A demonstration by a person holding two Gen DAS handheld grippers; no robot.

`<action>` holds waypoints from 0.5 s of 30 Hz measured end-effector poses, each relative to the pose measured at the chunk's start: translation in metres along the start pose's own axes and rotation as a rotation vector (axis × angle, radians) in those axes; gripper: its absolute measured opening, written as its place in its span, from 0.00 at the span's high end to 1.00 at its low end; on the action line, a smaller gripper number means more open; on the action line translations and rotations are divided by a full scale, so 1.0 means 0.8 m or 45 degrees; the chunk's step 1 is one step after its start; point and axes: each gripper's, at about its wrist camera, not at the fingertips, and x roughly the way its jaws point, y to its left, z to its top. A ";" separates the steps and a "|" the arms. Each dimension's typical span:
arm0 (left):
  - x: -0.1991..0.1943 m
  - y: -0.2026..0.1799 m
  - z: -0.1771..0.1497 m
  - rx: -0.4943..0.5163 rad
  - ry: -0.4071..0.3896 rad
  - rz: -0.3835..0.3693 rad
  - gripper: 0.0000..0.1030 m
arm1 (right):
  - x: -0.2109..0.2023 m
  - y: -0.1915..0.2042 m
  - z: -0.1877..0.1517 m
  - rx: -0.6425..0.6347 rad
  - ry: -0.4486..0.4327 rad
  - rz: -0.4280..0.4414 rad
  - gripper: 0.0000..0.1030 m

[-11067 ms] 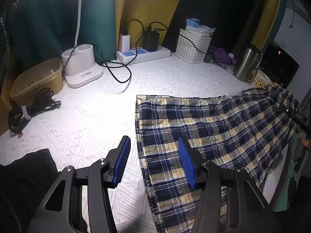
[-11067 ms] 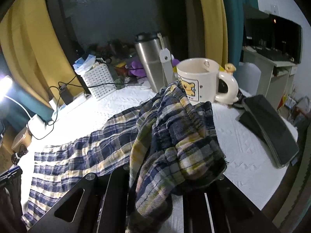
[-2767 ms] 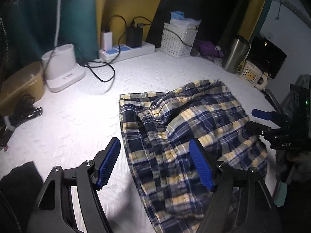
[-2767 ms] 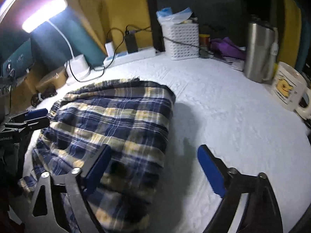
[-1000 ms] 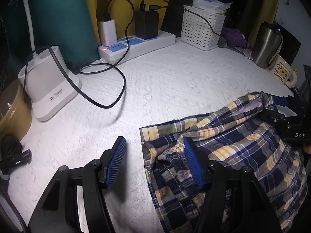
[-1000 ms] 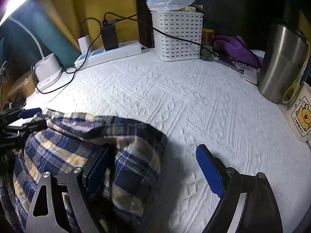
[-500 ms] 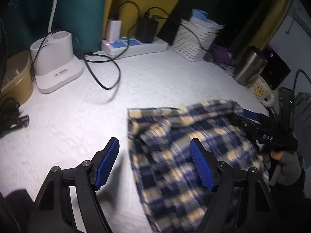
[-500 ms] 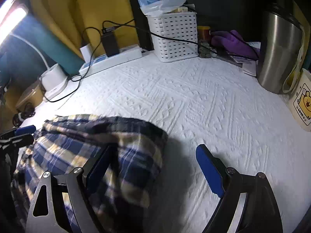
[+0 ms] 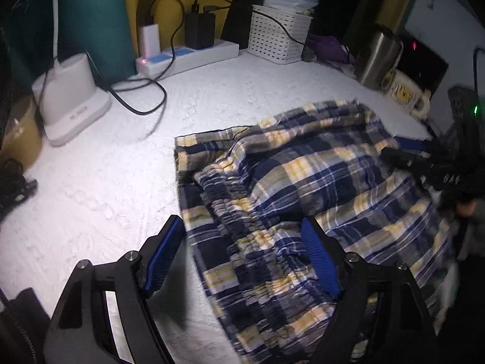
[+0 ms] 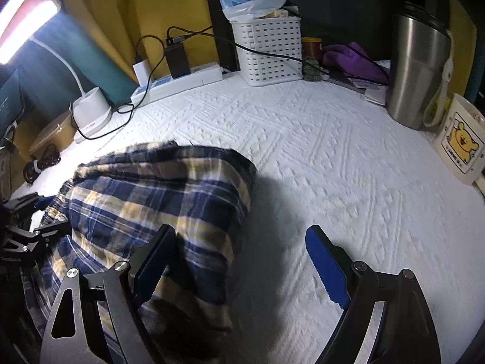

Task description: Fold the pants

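**A:** Where do the grippers stand?

**B:** The left gripper (image 9: 242,254) has its jaws opening; the gathered elastic waistband (image 9: 230,209) of the plaid pants (image 9: 318,176) lies between the blue pads but they don't press on it. The right gripper (image 10: 239,261) is spread wide with nothing pinched: its left pad hangs over the folded edge of the cloth, its right pad over bare white bedspread (image 10: 348,163).

**A:** So which step is this?

**B:** I'd judge a fold has just been laid and let go. The pants sit as a doubled, lumpy bundle, not yet a flat packet.

**A:** And next?

**B:** Probably smoothing, or one more fold. That calls for catching both layers at the edge, not just the top one, and carrying both corners level.

**A:** Where's the cloth from each gripper?

**B:** From the left one it spreads from 12 toward 3 o'clock, reaching the other gripper at the right edge. From the right one the bundle lies at 9 to 11 o'clock. The far hem is blurred, so I can't say whether its edges line up. The steel tumbler (image 10: 415,72) and bear mug (image 10: 460,142) stand well apart at 1 to 2 o'clock.
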 end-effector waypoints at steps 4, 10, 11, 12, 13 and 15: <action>-0.001 0.006 0.000 -0.015 0.003 0.003 0.22 | -0.002 -0.006 -0.011 0.009 0.005 -0.009 0.14; -0.013 0.018 0.015 -0.170 0.010 -0.050 0.23 | -0.010 -0.008 -0.009 0.014 -0.013 -0.007 0.14; -0.016 0.018 0.017 -0.188 -0.013 -0.055 0.23 | -0.010 -0.009 -0.008 0.017 -0.018 0.002 0.14; -0.016 0.022 0.019 -0.224 -0.023 -0.068 0.23 | -0.011 -0.009 -0.006 0.019 -0.022 0.009 0.14; -0.011 0.026 0.020 -0.258 -0.009 -0.084 0.23 | -0.010 -0.010 -0.005 0.023 -0.025 0.016 0.14; 0.000 0.027 0.019 -0.264 0.038 -0.099 0.20 | -0.007 -0.012 -0.004 0.028 -0.021 0.029 0.14</action>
